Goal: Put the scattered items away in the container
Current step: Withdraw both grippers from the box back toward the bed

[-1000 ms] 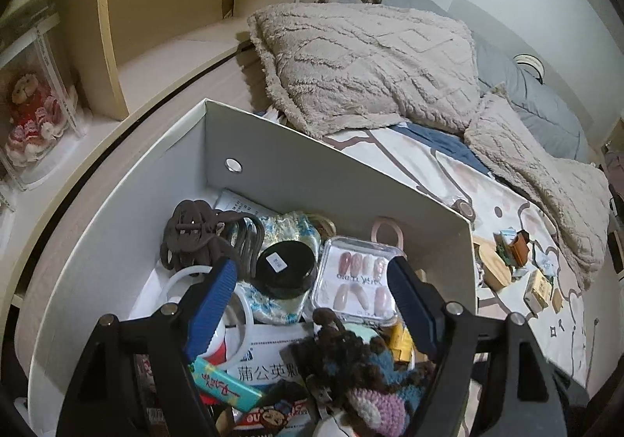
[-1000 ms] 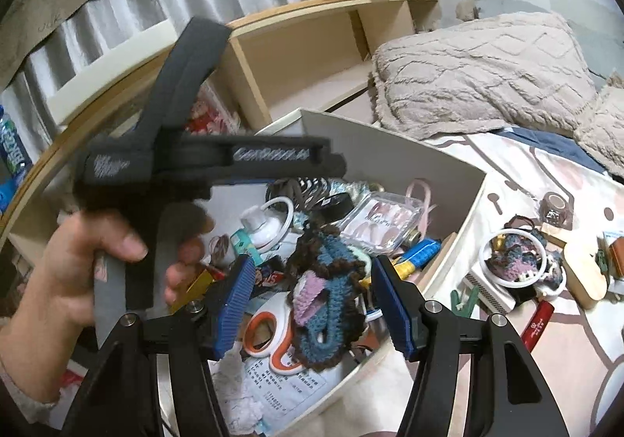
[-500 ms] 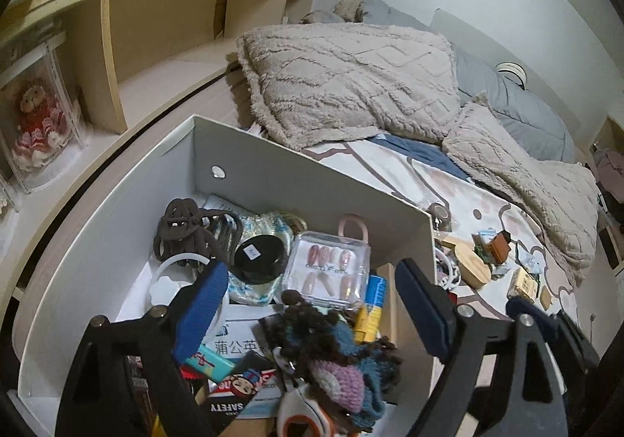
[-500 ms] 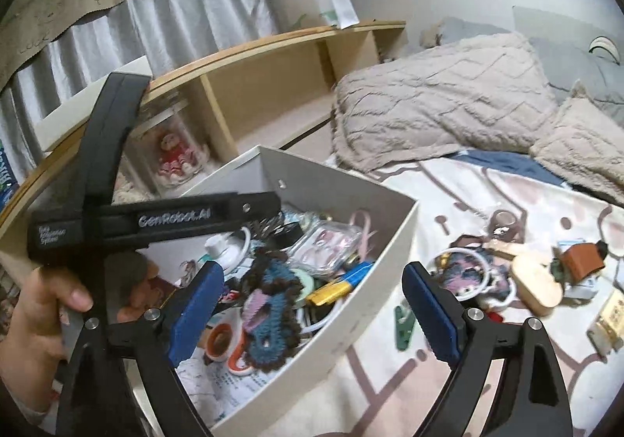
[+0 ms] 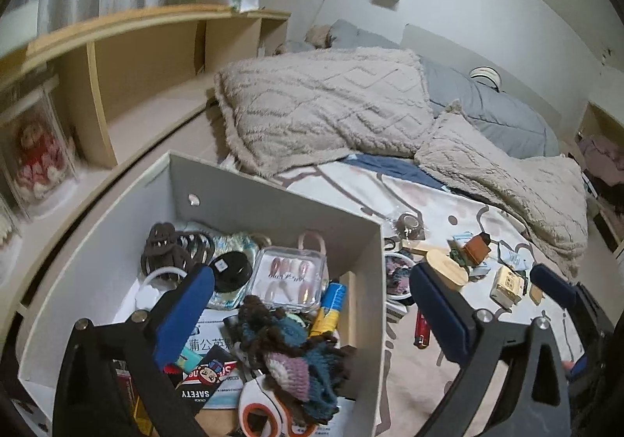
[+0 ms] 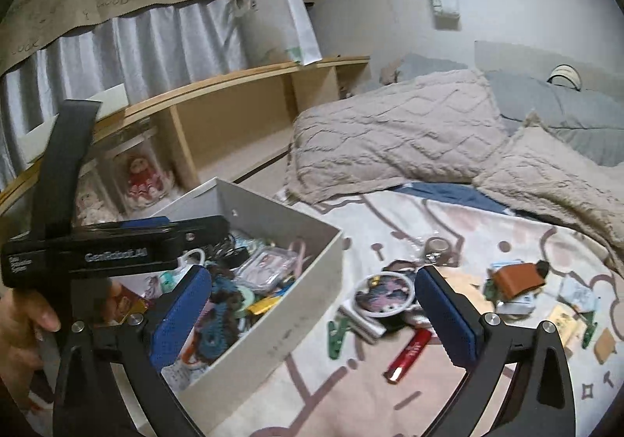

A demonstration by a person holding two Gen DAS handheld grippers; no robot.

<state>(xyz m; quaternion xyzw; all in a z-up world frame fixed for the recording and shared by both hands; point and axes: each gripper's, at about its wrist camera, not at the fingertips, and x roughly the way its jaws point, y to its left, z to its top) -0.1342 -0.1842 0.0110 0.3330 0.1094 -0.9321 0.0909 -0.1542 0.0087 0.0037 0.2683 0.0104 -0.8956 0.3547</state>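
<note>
Brimming with clutter, the white box (image 5: 273, 210) sits below both grippers, whose jaws are opening on nothing.

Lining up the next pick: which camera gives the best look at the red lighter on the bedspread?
The right wrist view: the red lighter lies in full length, unobstructed, between the box and the loose items. In the left wrist view only a short stretch of the lighter shows, cut off beside that gripper's finger.
</note>
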